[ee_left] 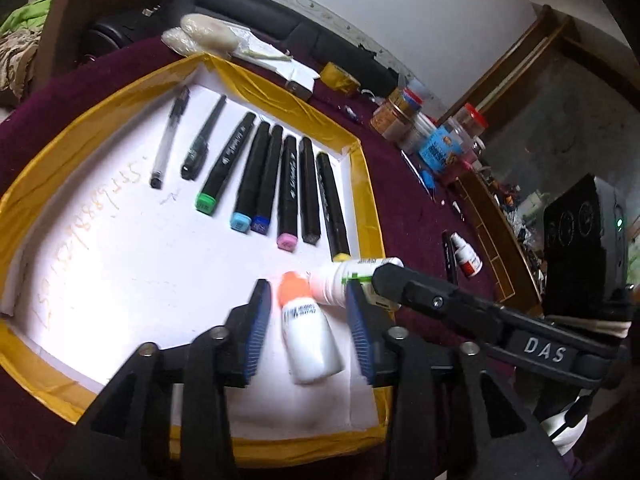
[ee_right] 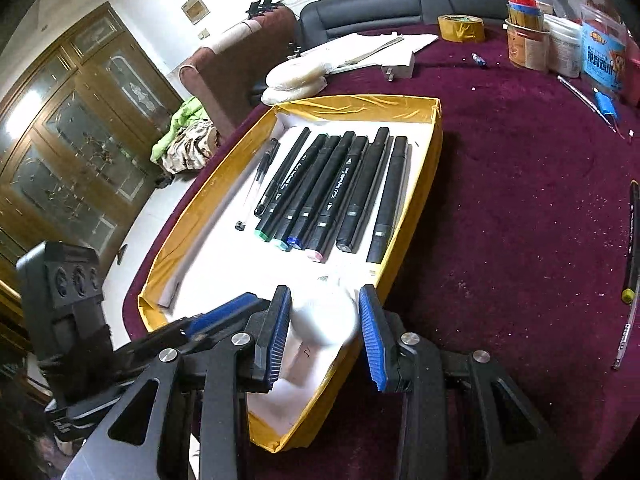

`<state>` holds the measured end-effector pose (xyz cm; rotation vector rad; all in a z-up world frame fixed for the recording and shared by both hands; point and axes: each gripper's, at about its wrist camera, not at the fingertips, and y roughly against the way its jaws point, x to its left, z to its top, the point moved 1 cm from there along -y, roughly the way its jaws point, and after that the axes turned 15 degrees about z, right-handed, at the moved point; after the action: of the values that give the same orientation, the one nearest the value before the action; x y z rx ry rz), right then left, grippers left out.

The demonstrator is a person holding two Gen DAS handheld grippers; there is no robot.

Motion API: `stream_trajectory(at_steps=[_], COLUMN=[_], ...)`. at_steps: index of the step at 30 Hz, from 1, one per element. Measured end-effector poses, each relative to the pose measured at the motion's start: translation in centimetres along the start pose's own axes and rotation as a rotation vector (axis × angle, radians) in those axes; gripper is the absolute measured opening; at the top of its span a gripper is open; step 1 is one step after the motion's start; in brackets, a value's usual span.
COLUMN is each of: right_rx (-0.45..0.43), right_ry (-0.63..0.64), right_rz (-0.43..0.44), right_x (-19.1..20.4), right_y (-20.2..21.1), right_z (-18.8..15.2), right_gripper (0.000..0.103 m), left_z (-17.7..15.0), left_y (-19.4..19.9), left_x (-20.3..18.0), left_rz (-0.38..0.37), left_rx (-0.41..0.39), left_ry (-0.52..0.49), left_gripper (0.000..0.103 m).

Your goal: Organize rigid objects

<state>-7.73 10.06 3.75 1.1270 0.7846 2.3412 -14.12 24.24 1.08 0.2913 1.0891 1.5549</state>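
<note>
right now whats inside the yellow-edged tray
In the tray: two pens, six black markers, an orange-capped bottle lying between the left gripper's open jaws. Another white bottle is partly hidden.

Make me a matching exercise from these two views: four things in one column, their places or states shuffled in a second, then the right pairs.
Things:
1. orange-capped bottle
2. green-labelled bottle
3. red-capped bottle
4. tape roll

Places or states:
A. on the maroon cloth, outside the tray
B. held by the right gripper over the tray
C. far side of the table, near the jars
D. lying in the tray between the open fingers of the left gripper

Pairs: 1-D, 2-B, 3-A, 4-C
</note>
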Motion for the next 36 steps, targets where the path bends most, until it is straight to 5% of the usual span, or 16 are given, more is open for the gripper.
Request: stream_trajectory(at_steps=[15,23,36], right_rx=[0.033,-0.135,-0.088], right_ry=[0.038,0.052,-0.018], right_rz=[0.058,-0.030,0.049], right_x=[0.4,-0.3,-1.6], right_y=[0.4,1.8,-0.6], right_z=[-0.9,2.7,3.3], right_gripper=[0.039,0.039,0.045], left_z=[0.5,0.9,1.0], left_y=[1.6,2.2,1.7], left_x=[2.0,3.1,2.8], left_rz=[0.006,0.019,0.042], left_rx=[-0.050,-0.078,-0.072], left_ry=[0.081,0.132,0.113], left_gripper=[0.050,0.054,0.060])
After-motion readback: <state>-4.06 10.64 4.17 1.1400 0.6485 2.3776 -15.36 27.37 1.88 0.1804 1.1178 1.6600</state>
